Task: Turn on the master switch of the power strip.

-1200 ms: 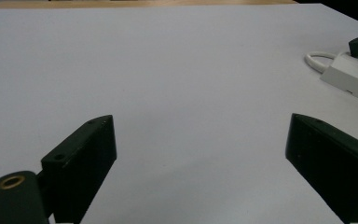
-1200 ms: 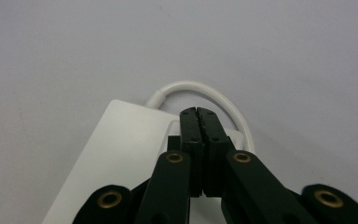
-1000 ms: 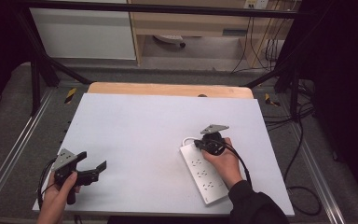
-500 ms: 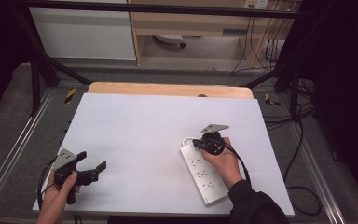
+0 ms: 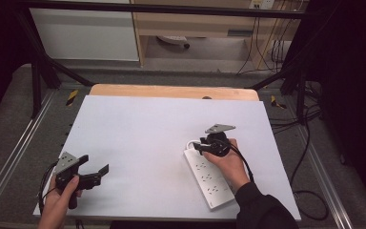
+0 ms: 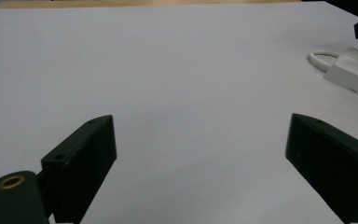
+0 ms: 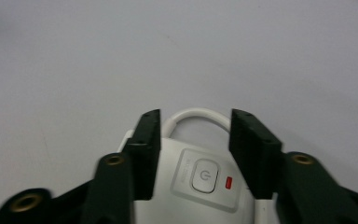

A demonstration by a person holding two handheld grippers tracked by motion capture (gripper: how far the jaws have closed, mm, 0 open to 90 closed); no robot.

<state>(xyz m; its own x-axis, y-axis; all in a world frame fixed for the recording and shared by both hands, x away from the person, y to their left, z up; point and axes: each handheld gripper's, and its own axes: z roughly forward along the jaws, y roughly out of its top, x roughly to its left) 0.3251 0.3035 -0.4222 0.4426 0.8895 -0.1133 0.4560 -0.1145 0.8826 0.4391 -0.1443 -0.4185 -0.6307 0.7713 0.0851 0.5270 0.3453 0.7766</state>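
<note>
Your white bench (image 5: 138, 138) (grey floor (image 5: 9, 119) around) carries a power strip (image 5: 208, 179) between right gripper (image 5: 201, 148) fingers, left gripper (image 5: 95, 172) fingers wide.

The tabletop (image 5: 138, 133) is covered in a plain white sheet, with a strip of bare wood showing along its far edge. A white power strip (image 5: 208, 179) lies flat on its right half, angled toward the near right corner.

Strip (image 7: 205, 186) cut off at the bottom edge of the right tool view, both flanks hidden behind the jaws. Far end covered by the hand (image 5: 228, 164) in the high view. Socket details too small to read. Cord (image 6: 320, 59) partly hidden behind the strip.
</note>
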